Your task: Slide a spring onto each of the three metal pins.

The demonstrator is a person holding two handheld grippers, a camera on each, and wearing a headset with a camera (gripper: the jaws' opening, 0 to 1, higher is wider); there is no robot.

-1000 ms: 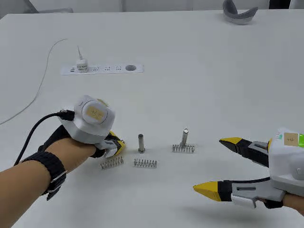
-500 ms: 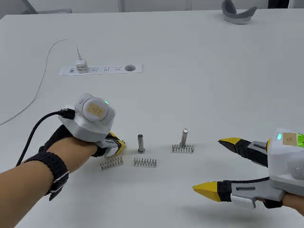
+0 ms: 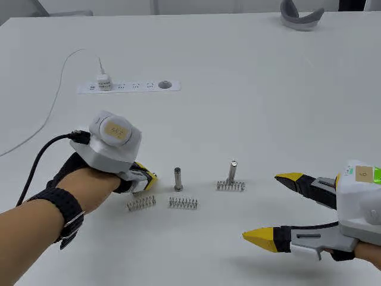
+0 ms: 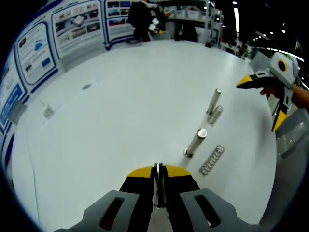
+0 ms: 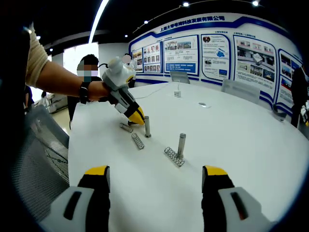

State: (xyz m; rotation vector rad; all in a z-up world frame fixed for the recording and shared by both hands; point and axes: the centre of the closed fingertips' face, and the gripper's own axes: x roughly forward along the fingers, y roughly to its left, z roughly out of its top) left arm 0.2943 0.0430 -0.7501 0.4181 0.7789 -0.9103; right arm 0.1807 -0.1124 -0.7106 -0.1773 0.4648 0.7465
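Head view: two pins (image 3: 178,179) upright, three springs (image 3: 183,204) lying beside them; left gripper (image 3: 146,180) near the left spring (image 3: 141,204); right gripper (image 3: 262,207) spread wide, well right of them. Left gripper view: jaws clamped on third pin (image 4: 158,193). Right gripper view: both pins ahead.

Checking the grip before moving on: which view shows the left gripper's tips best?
Left gripper view: the left gripper is close up, shut on a pin. Head view shows its yellow tip past the housing; right gripper view shows it small, side-on.
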